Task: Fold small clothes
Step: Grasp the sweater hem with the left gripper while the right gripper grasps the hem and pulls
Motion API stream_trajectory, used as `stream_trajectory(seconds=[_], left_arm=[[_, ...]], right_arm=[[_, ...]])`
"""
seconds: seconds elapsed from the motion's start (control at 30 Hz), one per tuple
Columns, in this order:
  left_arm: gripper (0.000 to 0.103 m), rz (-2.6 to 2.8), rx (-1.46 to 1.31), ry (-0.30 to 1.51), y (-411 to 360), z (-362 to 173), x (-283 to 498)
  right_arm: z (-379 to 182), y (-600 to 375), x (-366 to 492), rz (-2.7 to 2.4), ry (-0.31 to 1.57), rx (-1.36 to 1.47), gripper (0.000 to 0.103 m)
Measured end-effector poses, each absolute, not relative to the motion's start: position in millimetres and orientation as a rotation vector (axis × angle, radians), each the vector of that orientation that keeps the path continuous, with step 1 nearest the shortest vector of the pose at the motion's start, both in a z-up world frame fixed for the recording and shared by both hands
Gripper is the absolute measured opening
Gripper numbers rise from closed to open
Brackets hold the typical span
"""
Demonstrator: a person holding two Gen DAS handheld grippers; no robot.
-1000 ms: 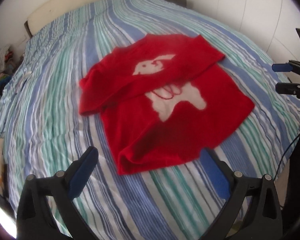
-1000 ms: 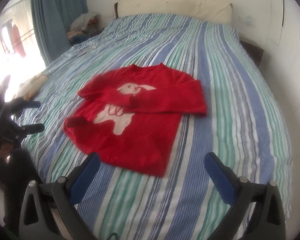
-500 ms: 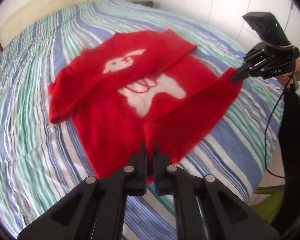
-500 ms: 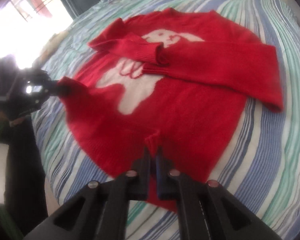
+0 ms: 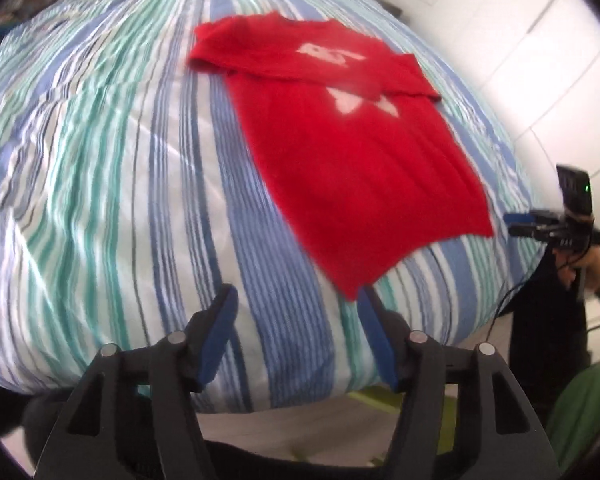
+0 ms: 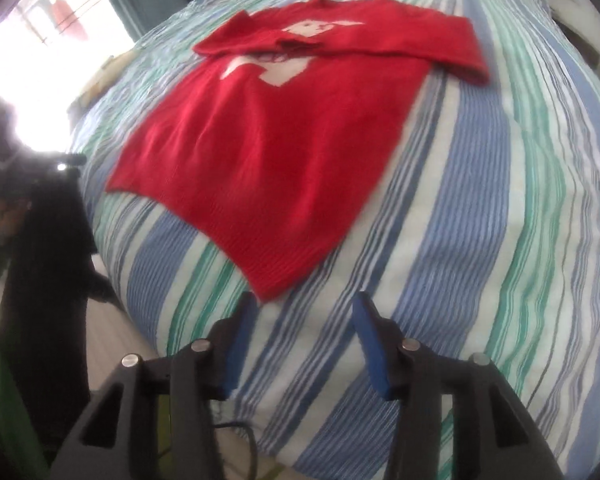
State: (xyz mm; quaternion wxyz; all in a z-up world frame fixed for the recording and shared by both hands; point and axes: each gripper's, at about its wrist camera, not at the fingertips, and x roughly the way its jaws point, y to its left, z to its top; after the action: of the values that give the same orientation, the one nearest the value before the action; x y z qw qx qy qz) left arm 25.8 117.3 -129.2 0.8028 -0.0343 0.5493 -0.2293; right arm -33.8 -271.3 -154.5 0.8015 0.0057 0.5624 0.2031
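The red sweater point(image 5: 352, 152) lies flat on the striped bed point(image 5: 100, 160), body spread smooth, with both sleeves already folded across the chest so they cover part of the white animal figure point(image 6: 276, 70). In my left wrist view it runs from about twelve o'clock down to five o'clock, its hem corner ending just beside my right-hand pad. In the right wrist view the hem corner points toward six o'clock, stopping just short of my left-hand pad.

My left gripper point(image 5: 296, 332) has its jaws apart and holds nothing; it hangs above the bed's near edge. My right gripper point(image 6: 300, 340) is likewise spread and empty, and it also shows at three o'clock in the left view, off the bed's side.

As I judge it, the sleeves are done and the body is straightened, but the lengthwise fold is not yet made: the hem has to be brought up toward the collar, perhaps twice, to finish a compact packet. Both hem corners sit near my grippers, which suits that next grasp.
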Motion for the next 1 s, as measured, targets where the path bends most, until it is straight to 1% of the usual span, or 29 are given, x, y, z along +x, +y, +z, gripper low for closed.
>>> stream_trajectory(seconds=[0.03, 0.13, 0.17, 0.2, 0.27, 0.3, 0.33, 0.43, 0.53, 0.57, 0.63, 0.67, 0.7, 0.9, 0.97, 1.0], left_arm=[[0.067, -0.478, -0.088, 1.181, 110, -133, 30], [0.070, -0.413, -0.059, 1.216, 78, -155, 45], [0.070, -0.404, -0.065, 1.241, 69, -164, 50], [0.067, -0.398, -0.077, 1.267, 63, -174, 54], [0.004, -0.369, -0.064, 1.279, 55, -182, 57], [0.003, -0.366, -0.074, 1.286, 55, -179, 57], [0.002, -0.362, -0.094, 1.264, 59, -172, 54], [0.002, -0.296, -0.037, 1.202, 78, -151, 48], [0.002, -0.247, -0.046, 1.250, 91, -166, 50], [0.002, -0.229, -0.030, 1.267, 88, -176, 50], [0.002, -0.191, 0.033, 1.264, 78, -186, 48], [0.002, -0.174, 0.053, 1.256, 73, -187, 48], [0.002, -0.161, 0.058, 1.253, 70, -186, 48], [0.005, -0.113, 0.060, 1.227, 52, -188, 50], [0.009, -0.102, 0.069, 1.215, 48, -186, 46], [0.019, -0.096, 0.075, 1.210, 47, -184, 45]], right_arm=[[-155, -279, -35, 0.433, 1.199, 0.090, 0.050], [-160, -295, -33, 0.413, 1.144, 0.331, 0.050], [-168, -297, -29, 0.398, 1.135, 0.417, 0.050], [-178, -297, -25, 0.382, 1.136, 0.493, 0.050], [-201, -285, -15, 0.390, 1.195, 0.577, 0.049], [-205, -277, -12, 0.399, 1.208, 0.571, 0.036], [-202, -271, -11, 0.400, 1.207, 0.532, 0.006], [-172, -268, -15, 0.329, 1.194, 0.433, 0.005], [-151, -277, -24, 0.252, 1.184, 0.342, 0.005], [-157, -280, -25, 0.229, 1.203, 0.340, 0.004], [-190, -281, -25, 0.190, 1.278, 0.335, 0.003], [-203, -283, -27, 0.182, 1.285, 0.339, 0.003], [-206, -283, -28, 0.174, 1.253, 0.348, 0.003], [-195, -268, -31, 0.131, 1.221, 0.283, 0.003], [-193, -260, -27, 0.122, 1.215, 0.239, 0.003], [-192, -258, -28, 0.119, 1.209, 0.221, 0.007]])
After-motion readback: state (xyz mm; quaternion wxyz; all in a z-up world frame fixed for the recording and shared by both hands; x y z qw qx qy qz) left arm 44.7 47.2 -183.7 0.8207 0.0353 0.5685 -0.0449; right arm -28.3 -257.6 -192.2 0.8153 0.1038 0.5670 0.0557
